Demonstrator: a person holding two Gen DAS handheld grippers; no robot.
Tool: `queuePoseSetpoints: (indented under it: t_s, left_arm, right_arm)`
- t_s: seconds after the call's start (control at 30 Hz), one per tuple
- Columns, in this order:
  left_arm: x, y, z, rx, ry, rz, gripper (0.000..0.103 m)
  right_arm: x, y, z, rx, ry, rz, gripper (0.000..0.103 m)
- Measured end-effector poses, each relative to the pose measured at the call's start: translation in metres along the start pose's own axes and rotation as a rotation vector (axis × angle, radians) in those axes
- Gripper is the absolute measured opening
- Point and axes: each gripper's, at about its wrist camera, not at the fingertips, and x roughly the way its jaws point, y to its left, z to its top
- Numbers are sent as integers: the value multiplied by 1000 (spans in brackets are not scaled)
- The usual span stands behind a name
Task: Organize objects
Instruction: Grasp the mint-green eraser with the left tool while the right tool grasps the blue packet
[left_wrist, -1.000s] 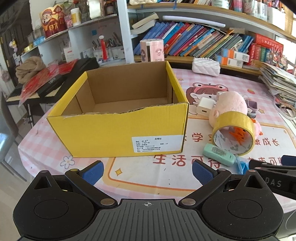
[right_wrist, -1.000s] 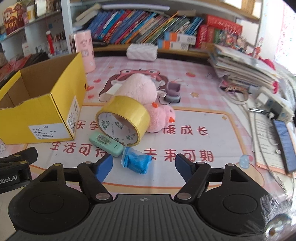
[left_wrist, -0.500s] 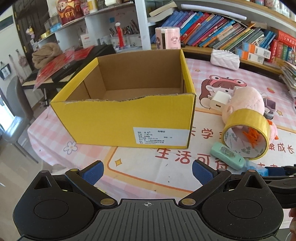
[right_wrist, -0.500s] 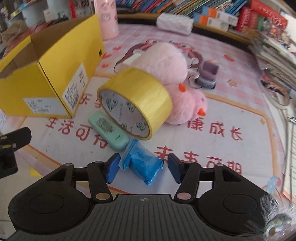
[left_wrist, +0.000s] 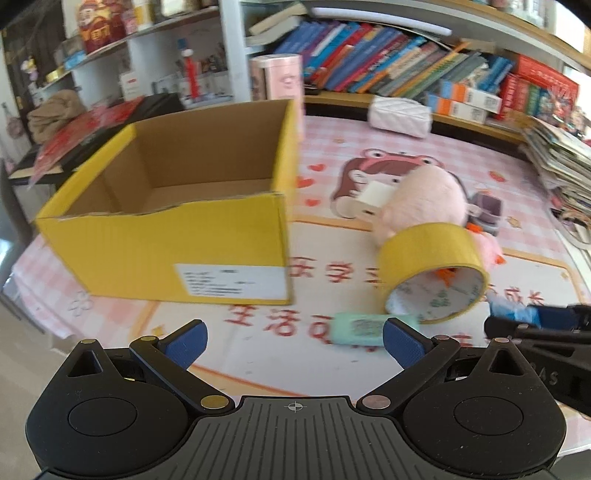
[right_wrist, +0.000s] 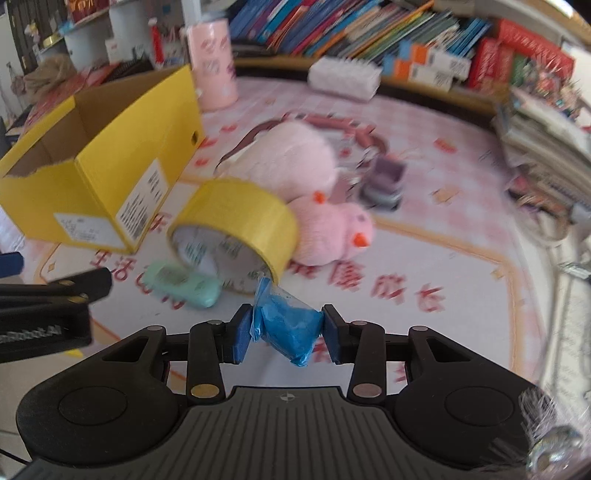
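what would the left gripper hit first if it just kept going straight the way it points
Probably the mint-green case, lying just ahead by the left gripper's right finger. Dead centre looks free to the yellow box's right corner; depth is unclear.

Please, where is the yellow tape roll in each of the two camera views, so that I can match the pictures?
Left wrist view: the yellow tape roll lies right of centre, in front of the pink plush toy, right of the yellow cardboard box.
Right wrist view: the same roll lies left of centre, just beyond the blue packet in the right gripper.
Shared landmark: the mint green item beside the roll.
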Motion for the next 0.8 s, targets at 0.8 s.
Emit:
queuePoseSetpoints:
  t_s: [0.8]
  left_arm:
    - [62,-45,7,75,125,-84,69]
  right_arm:
    - [-5,-57,-2,42,-58,-54,37]
